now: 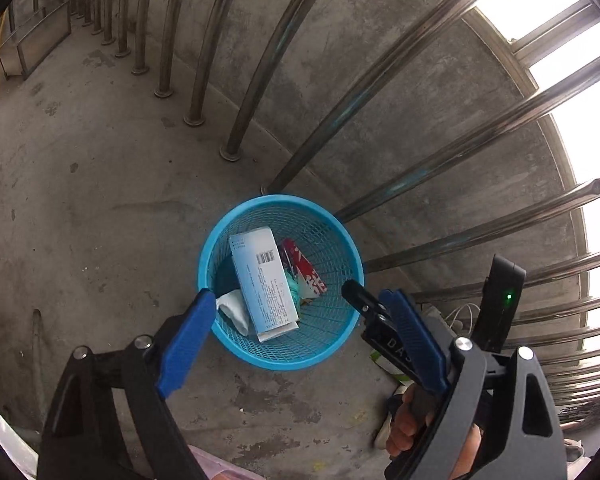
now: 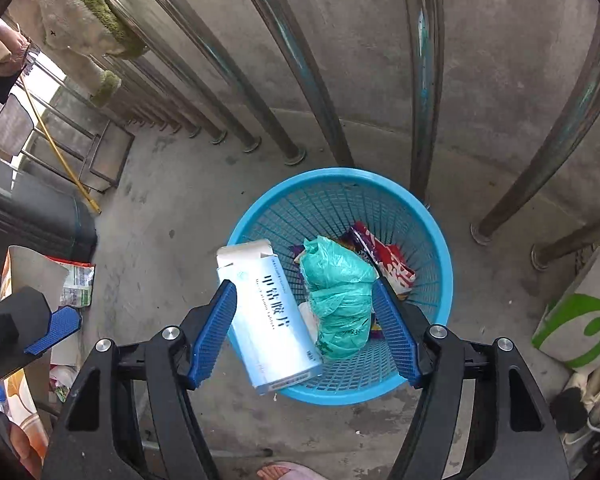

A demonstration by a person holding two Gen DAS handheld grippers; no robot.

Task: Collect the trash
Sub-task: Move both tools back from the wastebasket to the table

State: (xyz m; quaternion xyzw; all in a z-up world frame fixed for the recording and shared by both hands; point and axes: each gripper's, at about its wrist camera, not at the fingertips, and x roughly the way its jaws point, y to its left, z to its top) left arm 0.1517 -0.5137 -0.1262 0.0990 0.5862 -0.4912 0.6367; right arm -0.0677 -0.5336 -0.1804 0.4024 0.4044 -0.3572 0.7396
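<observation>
Trash sits inside the blue mesh basket (image 2: pixel 440 240), which stands on the concrete floor (image 1: pixel 100 220) just beside the steel railing bars (image 1: pixel 420 168). Your right claw (image 2: pixel 304 312) hovers over the basket with its blue fingers (image 2: pixel 216 328) spread wide and nothing between them; below it you see the long white-and-blue carton (image 2: pixel 268 312) leaning against the near-left rim, a bunched green plastic bag (image 2: pixel 340 296) beside it, and a red printed wrapper (image 2: pixel 392 264) behind that. Your left claw (image 1: pixel 296 292) also hangs gaping above the basket, holding nothing. A crumpled white tissue (image 1: pixel 234 308) lies next to the carton. More litter, a green-and-white packet (image 2: pixel 78 280), lies on the floor near a dark bin (image 2: pixel 32 220) at left.
</observation>
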